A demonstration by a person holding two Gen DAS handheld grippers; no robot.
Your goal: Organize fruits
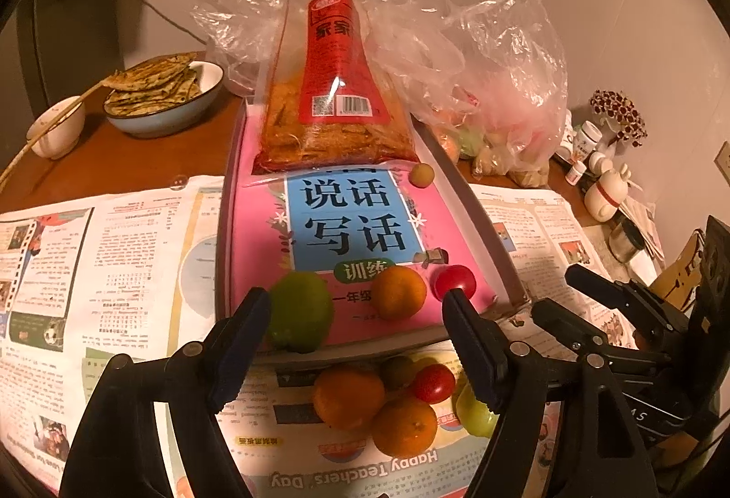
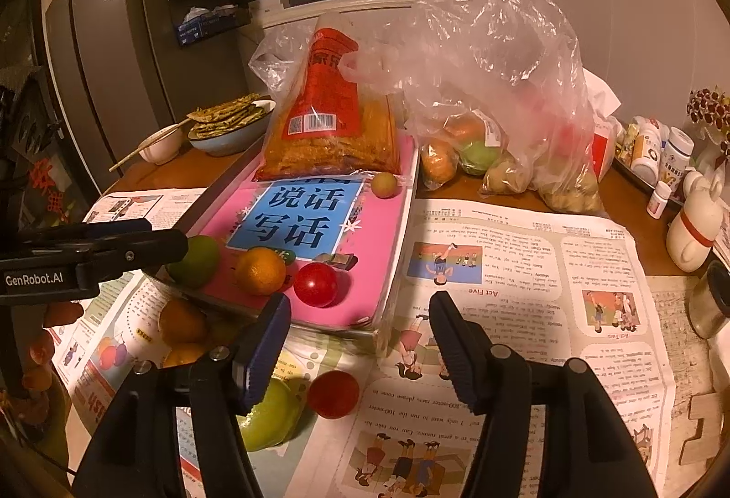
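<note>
On a pink book [image 1: 255,251] stand a green lime [image 1: 299,311], an orange [image 1: 398,291] and a red tomato [image 1: 455,281] in a row, with a small yellow fruit [image 1: 420,175] farther back. My left gripper [image 1: 355,299] is open just in front of the row, its pads pressing on nothing. Below the book, oranges [image 1: 349,395], a tomato [image 1: 433,381] and green fruit [image 1: 477,411] lie piled on newspaper. My right gripper [image 2: 360,306] is open and empty at the book's corner [image 2: 365,315], above a tomato [image 2: 333,393] and a green fruit [image 2: 269,416].
A red snack bag [image 1: 333,87] leans on the book's far end. Clear plastic bags with produce [image 2: 479,146] sit behind it. A bowl of flatbreads [image 1: 159,96], a small bowl with chopsticks [image 1: 59,128], pill bottles [image 2: 675,151] and a white figurine [image 2: 693,224] line the table's edges.
</note>
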